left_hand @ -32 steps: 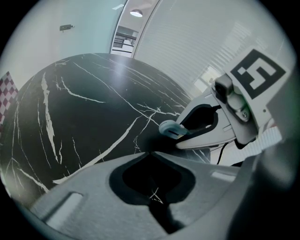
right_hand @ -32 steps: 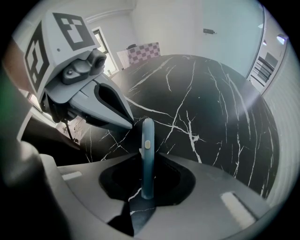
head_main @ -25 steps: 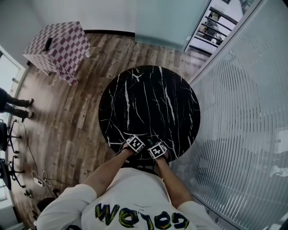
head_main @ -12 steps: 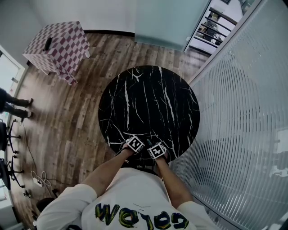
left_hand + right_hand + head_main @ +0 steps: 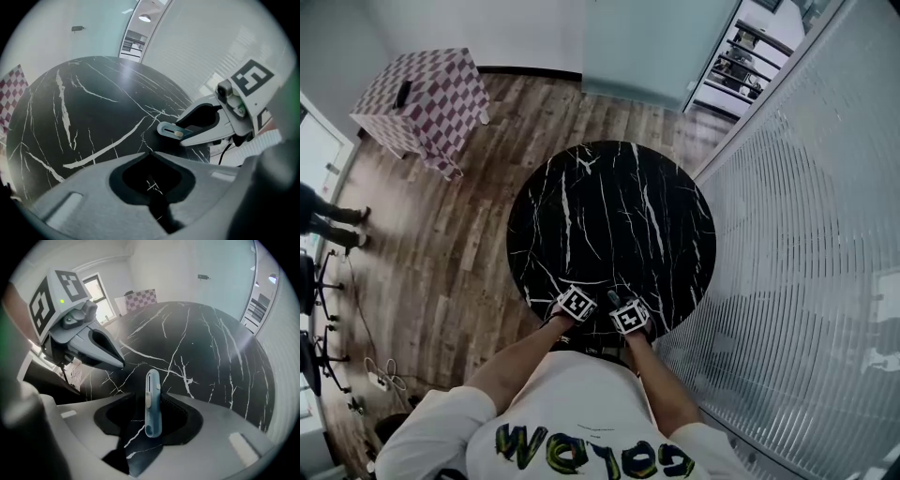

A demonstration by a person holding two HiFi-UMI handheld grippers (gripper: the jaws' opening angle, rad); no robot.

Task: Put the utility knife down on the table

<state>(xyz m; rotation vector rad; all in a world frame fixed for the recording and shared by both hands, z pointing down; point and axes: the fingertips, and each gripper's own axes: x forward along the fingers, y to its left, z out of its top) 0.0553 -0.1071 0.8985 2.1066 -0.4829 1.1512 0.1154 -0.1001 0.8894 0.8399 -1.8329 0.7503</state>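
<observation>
The left tongs (image 5: 150, 153) hang clenched and empty, while the right tongs (image 5: 148, 398), tipped steeply down, have just been opening to release the utility knife (image 5: 153, 411), which stands on end between their parted jaws, low over the near edge of the black marble desk (image 5: 211, 343).

Lower frame: left gripper (image 5: 150, 158), jaws together and empty, hung over a round black white-veined marble table (image 5: 70, 112). Mid-right: right gripper (image 5: 187, 130), jaws just opening, with a pale blue utility knife (image 5: 168, 131) between them.
</observation>
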